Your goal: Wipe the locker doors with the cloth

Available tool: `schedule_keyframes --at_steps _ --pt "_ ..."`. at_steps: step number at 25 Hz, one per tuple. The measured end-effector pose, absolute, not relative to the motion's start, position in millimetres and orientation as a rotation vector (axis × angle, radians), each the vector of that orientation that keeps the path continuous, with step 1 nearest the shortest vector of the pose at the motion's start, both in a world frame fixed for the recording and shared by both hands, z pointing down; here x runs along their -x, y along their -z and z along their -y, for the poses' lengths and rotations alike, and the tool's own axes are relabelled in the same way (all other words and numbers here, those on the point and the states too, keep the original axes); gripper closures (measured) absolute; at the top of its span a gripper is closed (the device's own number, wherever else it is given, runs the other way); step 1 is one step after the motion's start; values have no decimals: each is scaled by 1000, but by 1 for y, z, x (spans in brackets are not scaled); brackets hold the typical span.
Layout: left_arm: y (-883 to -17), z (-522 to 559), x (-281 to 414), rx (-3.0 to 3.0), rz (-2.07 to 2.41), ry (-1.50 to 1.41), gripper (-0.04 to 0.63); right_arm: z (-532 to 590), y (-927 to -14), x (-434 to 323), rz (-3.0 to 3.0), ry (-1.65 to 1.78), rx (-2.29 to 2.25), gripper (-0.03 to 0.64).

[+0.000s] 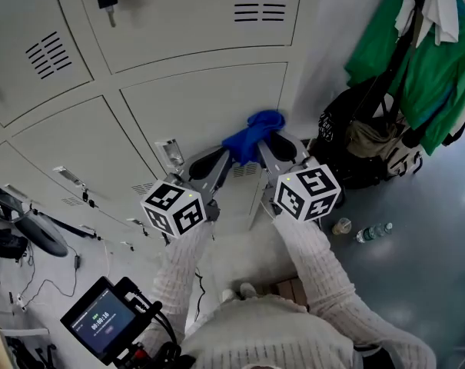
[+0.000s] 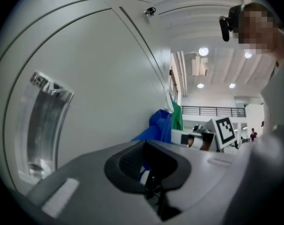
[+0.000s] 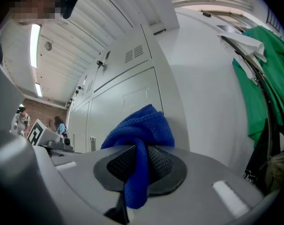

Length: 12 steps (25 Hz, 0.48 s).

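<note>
Overhead, the head view shows the left gripper (image 1: 230, 157) and the right gripper (image 1: 264, 146) meeting at a blue cloth (image 1: 255, 131) bunched against a closed grey locker door (image 1: 201, 102), near the right end of the row of lockers. Only this view takes in the floor. A plastic bottle (image 1: 373, 232) lies there near a black bag (image 1: 353, 141), its contents too small to make out, and a small screen (image 1: 101, 325) sits at lower left. Green clothes (image 1: 416, 60) hang above the bag. The left gripper view shows its jaws drawn together with a sliver of blue pinched between them and the rest of the cloth bulging just beyond. It also shows a clear handle (image 2: 45, 121) on the door close up. The right gripper view shows its jaws clamped on a fold of cloth, which droops between the pads while the bulk rises above. Every locker in sight is shut.
</note>
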<state>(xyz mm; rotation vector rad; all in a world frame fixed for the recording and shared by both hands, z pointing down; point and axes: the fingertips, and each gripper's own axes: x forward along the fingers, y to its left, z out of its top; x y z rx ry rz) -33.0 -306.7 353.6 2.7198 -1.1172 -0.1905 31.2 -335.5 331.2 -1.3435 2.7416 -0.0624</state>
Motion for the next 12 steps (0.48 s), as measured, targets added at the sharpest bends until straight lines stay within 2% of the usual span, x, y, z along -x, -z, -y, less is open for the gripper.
schedule_keyframes --at_steps 12 --pt "-434 298 25 -2567 1020 115 589 336 -435 -26 -2869 362 1377 566"
